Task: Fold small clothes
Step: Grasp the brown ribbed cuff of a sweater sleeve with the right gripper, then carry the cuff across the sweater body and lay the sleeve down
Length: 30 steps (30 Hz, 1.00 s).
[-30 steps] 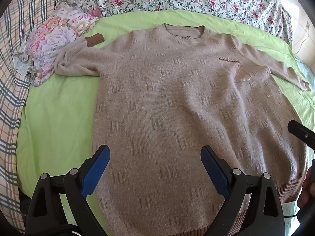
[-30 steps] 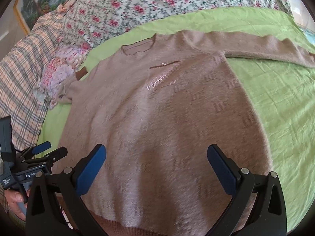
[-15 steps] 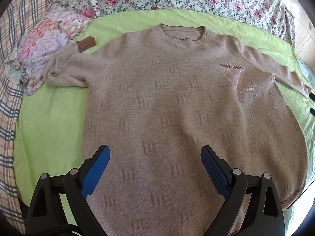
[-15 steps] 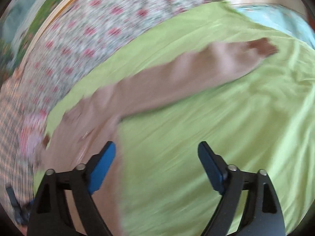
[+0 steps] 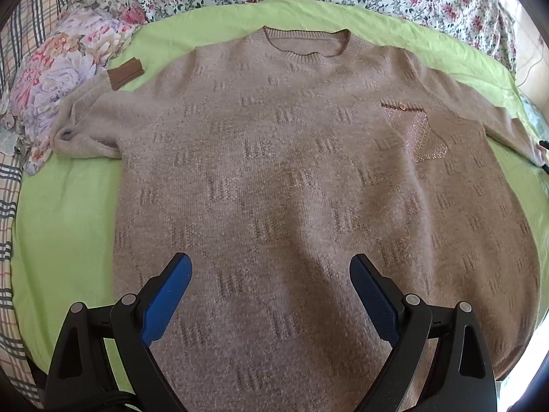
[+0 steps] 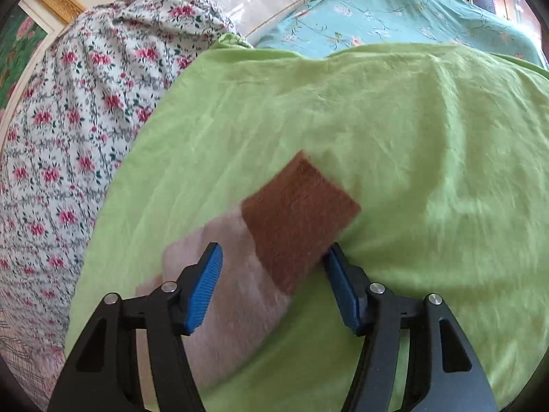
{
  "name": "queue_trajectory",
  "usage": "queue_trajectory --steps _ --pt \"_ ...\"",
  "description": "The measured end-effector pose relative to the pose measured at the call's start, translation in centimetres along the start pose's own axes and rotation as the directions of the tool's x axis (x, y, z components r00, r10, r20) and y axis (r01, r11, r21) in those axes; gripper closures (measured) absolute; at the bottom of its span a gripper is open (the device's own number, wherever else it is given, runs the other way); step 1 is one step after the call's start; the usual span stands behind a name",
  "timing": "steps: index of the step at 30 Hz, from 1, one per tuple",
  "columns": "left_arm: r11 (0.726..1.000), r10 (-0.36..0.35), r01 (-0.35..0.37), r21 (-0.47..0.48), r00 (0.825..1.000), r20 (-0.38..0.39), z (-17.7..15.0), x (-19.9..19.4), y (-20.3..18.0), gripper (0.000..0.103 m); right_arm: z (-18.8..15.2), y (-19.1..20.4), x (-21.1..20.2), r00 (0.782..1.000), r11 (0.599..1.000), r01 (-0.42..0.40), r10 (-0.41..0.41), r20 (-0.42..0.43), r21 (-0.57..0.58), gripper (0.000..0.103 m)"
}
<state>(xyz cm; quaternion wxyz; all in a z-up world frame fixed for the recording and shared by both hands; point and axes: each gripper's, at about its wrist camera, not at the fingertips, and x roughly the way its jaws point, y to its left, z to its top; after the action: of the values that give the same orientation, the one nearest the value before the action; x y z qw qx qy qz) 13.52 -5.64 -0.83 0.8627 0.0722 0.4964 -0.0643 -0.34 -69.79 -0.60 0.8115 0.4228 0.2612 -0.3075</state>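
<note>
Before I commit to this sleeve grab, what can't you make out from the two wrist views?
- Right wrist view: whether the right gripper, jaws just closing, already presses the sleeve cuff; motion blur hides contact.
- Right wrist view: the sweater body, cut off at the left edge.
- Left wrist view: the sweater hem, hidden behind the open left gripper.
- Left wrist view: the far sleeve end, cut off at the right rim.

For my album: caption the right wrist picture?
Right gripper closing around the sweater's brown cuff on the green sheet.
</note>
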Motion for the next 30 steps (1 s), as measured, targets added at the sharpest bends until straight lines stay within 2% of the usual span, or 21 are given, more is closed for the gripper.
queue_trajectory --steps 1,2,5,8,9,12,13,14,15,16,17,18,19,20,21,22,24,26,30 --pt "1.000 0.000 0.000 0.000 1.000 0.001 0.0 0.0 0.1 0.009 0.0 0.3 0.0 1.000 1.000 -0.013 0.013 -0.005 -0.010 0.080" --pt "1.000 0.001 -0.001 -0.001 1.000 0.001 0.0 0.1 0.1 0.009 -0.1 0.8 0.1 0.999 0.999 -0.048 0.048 -0.017 -0.014 0.088" --pt "1.000 0.002 -0.002 -0.005 1.000 -0.001 0.1 0.3 0.4 0.009 -1.1 2.9 -0.6 0.995 0.992 -0.098 0.097 -0.017 -0.076 0.093" --pt "1.000 -0.009 0.009 -0.024 1.000 -0.005 -0.1 0.4 1.0 0.009 -3.3 6.6 -1.3 0.981 0.972 -0.190 0.185 -0.055 -0.135 0.094" --pt "0.999 -0.012 0.012 -0.029 1.000 -0.002 -0.2 0.4 1.2 0.009 -4.4 8.1 -1.6 0.974 0.962 -0.223 0.213 -0.074 -0.161 0.094" --pt "0.999 -0.017 0.017 -0.036 1.000 0.000 -0.3 0.5 1.6 0.009 -8.6 13.3 -2.3 0.933 0.910 -0.352 0.324 -0.154 -0.219 0.094" --pt "0.999 -0.016 0.016 -0.039 1.000 0.001 -0.3 0.6 1.7 0.009 -10.7 15.7 -2.4 0.903 0.880 -0.420 0.380 -0.201 -0.223 0.094" --pt "0.999 -0.017 0.017 -0.045 1.000 0.001 -0.3 0.6 1.9 0.009 -12.2 17.1 -2.2 0.883 0.861 -0.457 0.408 -0.233 -0.222 0.094" --pt "0.998 -0.022 0.022 -0.055 1.000 0.003 -0.3 0.7 2.2 0.009 -14.0 19.2 -2.0 0.847 0.833 -0.512 0.448 -0.287 -0.211 0.094" --pt "0.997 -0.029 0.029 -0.066 1.000 0.006 -0.2 0.7 2.5 0.009 -15.2 20.6 -1.7 0.822 0.816 -0.544 0.470 -0.322 -0.198 0.094" --pt "0.996 -0.040 0.041 -0.081 0.999 0.013 -0.2 0.6 2.9 0.009 -17.1 22.5 -1.2 0.781 0.790 -0.589 0.502 -0.373 -0.171 0.094" --pt "0.994 -0.052 0.054 -0.091 0.998 0.017 -0.1 0.5 3.2 0.009 -18.6 23.9 -0.9 0.753 0.773 -0.616 0.520 -0.404 -0.152 0.094" --pt "0.992 -0.074 0.076 -0.104 0.997 0.021 0.0 0.5 3.6 0.009 -20.8 26.1 -0.3 0.719 0.753 -0.643 0.531 -0.448 -0.139 0.094" --pt "0.986 -0.110 0.112 -0.122 0.994 0.022 0.1 0.6 4.1 0.009 -22.4 27.6 0.1 0.699 0.741 -0.658 0.533 -0.477 -0.135 0.094" --pt "0.977 -0.154 0.155 -0.146 0.988 0.022 0.2 0.8 4.7 0.009 -24.5 29.5 0.6 0.667 0.725 -0.678 0.537 -0.516 -0.121 0.094" --pt "0.972 -0.173 0.176 -0.158 0.984 0.029 0.3 0.8 5.2 0.009 -26.5 31.2 1.1 0.637 0.712 -0.694 0.535 -0.555 -0.110 0.094" --pt "0.965 -0.191 0.197 -0.175 0.980 0.051 0.6 0.7 6.0 0.009 -30.1 34.3 2.0 0.590 0.692 -0.715 0.519 -0.618 -0.103 0.094" --pt "0.959 -0.206 0.215 -0.186 0.976 0.067 0.8 0.6 6.6 0.009 -33.3 36.1 2.6 0.551 0.679 -0.728 0.503 -0.666 -0.090 0.094" --pt "0.946 -0.242 0.258 -0.195 0.965 0.103 1.4 0.5 7.8 0.009 -38.3 39.0 4.2 0.537 0.691 -0.713 0.434 -0.724 -0.115 0.093"
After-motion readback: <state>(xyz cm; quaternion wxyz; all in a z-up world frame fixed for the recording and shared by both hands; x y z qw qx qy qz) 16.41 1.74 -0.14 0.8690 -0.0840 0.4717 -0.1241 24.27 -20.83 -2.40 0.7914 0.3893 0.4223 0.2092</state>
